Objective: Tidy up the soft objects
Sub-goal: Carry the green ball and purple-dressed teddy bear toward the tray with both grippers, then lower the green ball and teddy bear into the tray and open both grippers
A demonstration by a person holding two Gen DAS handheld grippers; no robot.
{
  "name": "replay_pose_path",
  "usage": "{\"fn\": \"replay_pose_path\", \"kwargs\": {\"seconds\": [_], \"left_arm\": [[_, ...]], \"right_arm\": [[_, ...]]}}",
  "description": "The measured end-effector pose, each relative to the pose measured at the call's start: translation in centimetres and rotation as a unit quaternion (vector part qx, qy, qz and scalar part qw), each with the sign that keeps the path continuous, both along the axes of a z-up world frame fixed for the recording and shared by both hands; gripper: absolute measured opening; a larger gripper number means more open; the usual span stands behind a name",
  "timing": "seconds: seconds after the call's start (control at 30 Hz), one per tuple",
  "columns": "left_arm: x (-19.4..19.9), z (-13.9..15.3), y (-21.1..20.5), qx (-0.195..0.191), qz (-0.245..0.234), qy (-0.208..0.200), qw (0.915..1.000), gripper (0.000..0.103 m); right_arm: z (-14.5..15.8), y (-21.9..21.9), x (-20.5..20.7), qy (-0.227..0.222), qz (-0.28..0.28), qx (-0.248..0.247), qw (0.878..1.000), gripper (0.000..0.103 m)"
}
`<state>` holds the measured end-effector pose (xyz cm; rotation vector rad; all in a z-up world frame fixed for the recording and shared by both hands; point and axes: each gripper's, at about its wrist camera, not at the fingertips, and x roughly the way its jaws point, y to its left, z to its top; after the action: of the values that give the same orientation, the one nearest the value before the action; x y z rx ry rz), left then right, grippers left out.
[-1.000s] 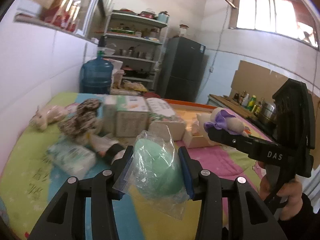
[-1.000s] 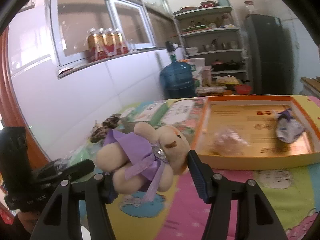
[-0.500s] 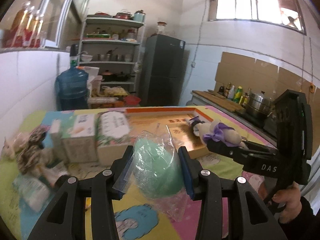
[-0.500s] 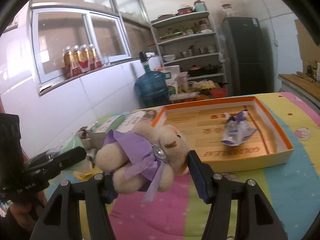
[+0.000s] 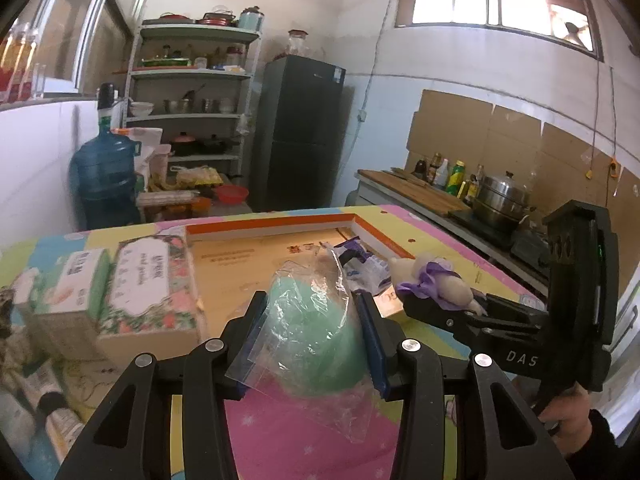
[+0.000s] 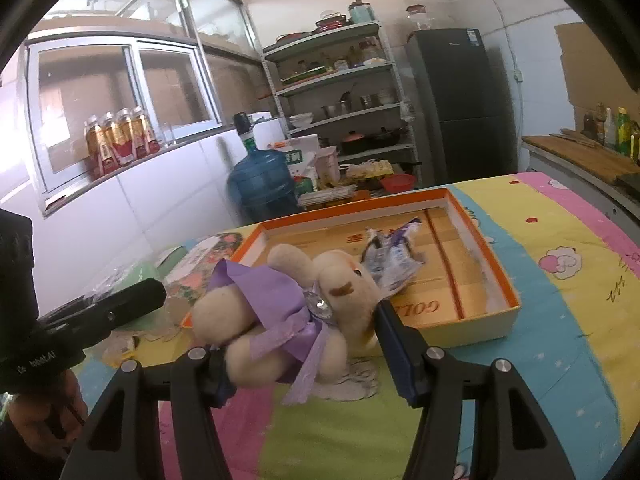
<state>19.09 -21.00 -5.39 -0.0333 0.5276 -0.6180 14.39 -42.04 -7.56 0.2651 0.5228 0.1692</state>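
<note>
My left gripper [image 5: 312, 340] is shut on a green soft item in a clear plastic bag [image 5: 316, 332], held above the colourful cloth just in front of the orange-rimmed box lid [image 5: 280, 222]. My right gripper [image 6: 304, 344] is shut on a beige plush bear in a purple dress [image 6: 288, 312], held near the box's [image 6: 508, 296] front left corner. The bear also shows in the left wrist view [image 5: 436, 280], to the right of my bag. A purple-and-white packet [image 6: 392, 260] lies inside the box.
Tissue boxes [image 5: 152, 280] stand left of the box lid, with a tube [image 5: 52, 404] and a patterned plush [image 5: 6, 312] at the far left. A blue water jug [image 5: 106, 176], shelves and a fridge [image 5: 300, 132] stand behind the table.
Both grippers have swung right toward the orange box with their loads. The box is now closer and more centred in both views.
</note>
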Motion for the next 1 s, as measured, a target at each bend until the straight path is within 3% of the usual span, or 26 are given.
{"fn": "replay_pose_path", "kwargs": {"seconds": [0.5,1.0], "left_arm": [[5.1,-0.6,-6.4,0.022,-0.017,0.016,0.9995,0.046],[9.6,-1.8,-10.0,0.057,0.015,0.041,0.9974,0.046]], "right_arm": [[0.8,-4.5,2.7,0.006,-0.054,-0.039,0.998,0.061],[0.0,-5.3,7.1,0.041,-0.03,-0.077,0.996,0.061]]}}
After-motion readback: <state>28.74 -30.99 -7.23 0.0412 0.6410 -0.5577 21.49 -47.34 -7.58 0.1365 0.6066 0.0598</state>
